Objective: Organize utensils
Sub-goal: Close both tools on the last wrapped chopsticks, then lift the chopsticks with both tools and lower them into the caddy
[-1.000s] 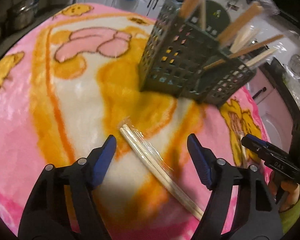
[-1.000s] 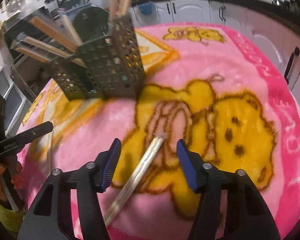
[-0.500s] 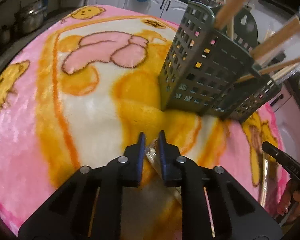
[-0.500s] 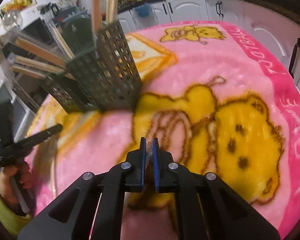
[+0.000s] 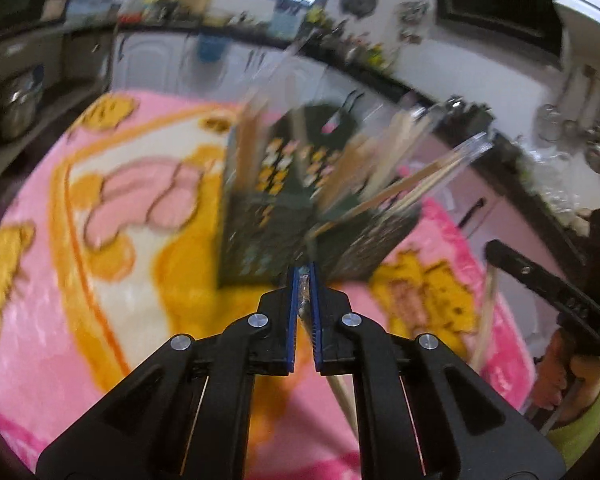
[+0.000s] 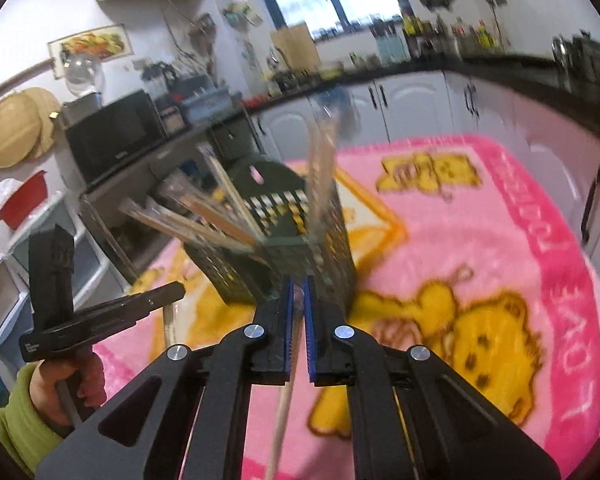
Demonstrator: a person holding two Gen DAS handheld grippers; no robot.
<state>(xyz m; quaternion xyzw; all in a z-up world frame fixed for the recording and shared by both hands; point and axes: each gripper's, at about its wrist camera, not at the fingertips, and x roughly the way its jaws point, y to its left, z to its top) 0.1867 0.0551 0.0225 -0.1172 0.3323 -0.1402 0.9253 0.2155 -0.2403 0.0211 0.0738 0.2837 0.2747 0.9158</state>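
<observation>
Right wrist view: I hold chopsticks (image 6: 285, 396) pinched in both grippers (image 6: 298, 280) (image 5: 304, 270); long loose ends may snag the caddy (image 6: 300, 248) rim.

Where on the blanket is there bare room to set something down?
Bare blanket lies right of the green caddy toward the cabinets, and left of it in the left wrist view. The caddy, bristling with wrapped chopsticks, is crowded.

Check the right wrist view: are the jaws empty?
No, the right gripper is shut on a wrapped chopstick pair that hangs below it.
</observation>
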